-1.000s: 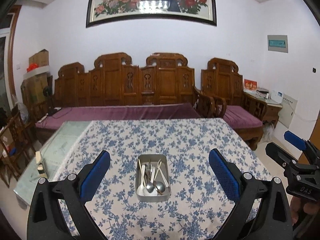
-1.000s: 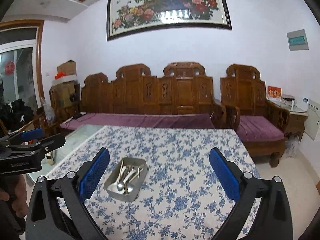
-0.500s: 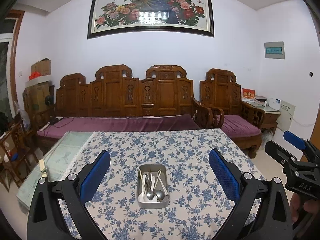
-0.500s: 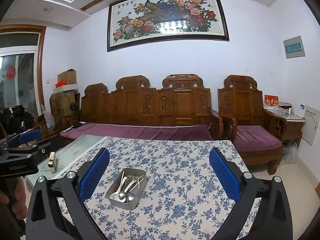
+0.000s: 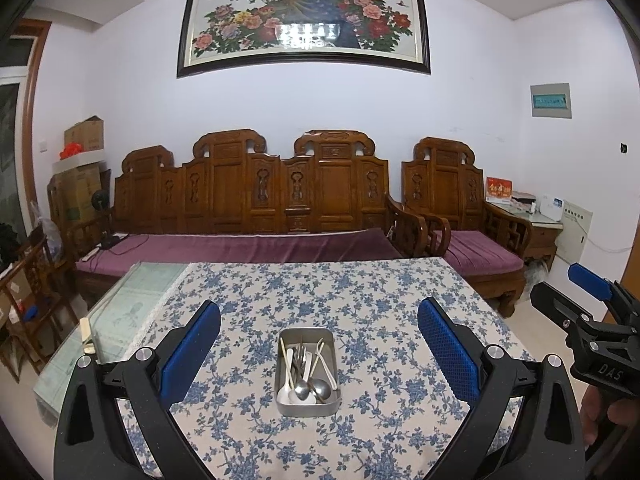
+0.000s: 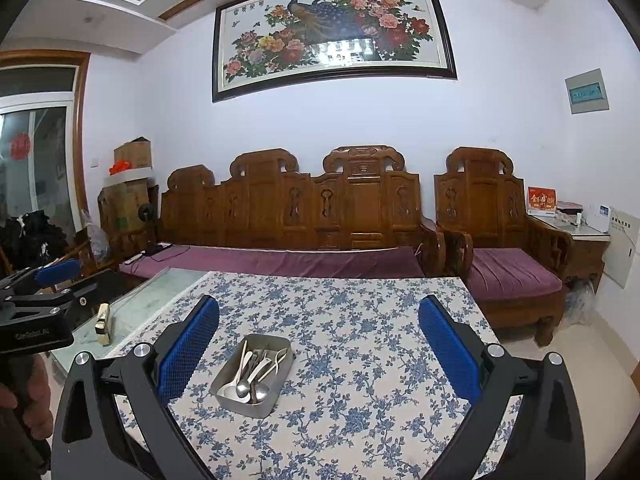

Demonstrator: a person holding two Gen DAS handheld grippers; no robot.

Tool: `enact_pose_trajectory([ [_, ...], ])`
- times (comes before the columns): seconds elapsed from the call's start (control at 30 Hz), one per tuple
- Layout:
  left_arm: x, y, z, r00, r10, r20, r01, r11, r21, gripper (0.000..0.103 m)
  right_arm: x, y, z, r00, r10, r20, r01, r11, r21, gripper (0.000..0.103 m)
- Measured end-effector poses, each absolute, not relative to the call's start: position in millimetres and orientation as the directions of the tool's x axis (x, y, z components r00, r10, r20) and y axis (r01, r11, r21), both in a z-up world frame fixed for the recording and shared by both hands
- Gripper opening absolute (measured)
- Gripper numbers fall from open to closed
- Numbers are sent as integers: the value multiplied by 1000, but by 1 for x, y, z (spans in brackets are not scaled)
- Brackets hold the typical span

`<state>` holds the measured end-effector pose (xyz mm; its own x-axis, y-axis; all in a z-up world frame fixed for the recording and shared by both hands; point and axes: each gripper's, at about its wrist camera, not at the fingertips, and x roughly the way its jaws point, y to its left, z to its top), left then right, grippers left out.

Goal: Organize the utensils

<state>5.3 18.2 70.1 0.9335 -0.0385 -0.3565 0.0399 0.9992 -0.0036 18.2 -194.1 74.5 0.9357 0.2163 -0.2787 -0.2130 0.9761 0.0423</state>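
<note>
utensils (image 5: 306,372) | in tin (image 5: 307,408), counter (image 5: 400,320) near edge, handles pointing away | dead ahead of left hand-held gripper (image 5: 319,354), ahead-left of right hand-held gripper (image 6: 319,354) | both wide, empty | left looks better lined up

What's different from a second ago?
Both grippers, left and right, tipped their view upward and drew back a little from the metal tray. Nothing was grasped or released. Both remain open, and the utensils lie in the tray as before.
</note>
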Motion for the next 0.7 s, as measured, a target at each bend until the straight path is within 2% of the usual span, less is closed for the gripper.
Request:
enact_pose_trajectory([
  [0.7, 1, 17, 68, 934, -28, -355, 31, 1000, 3, 95, 21, -188, 68, 932, 218, -290, -215, 976, 43, 101],
])
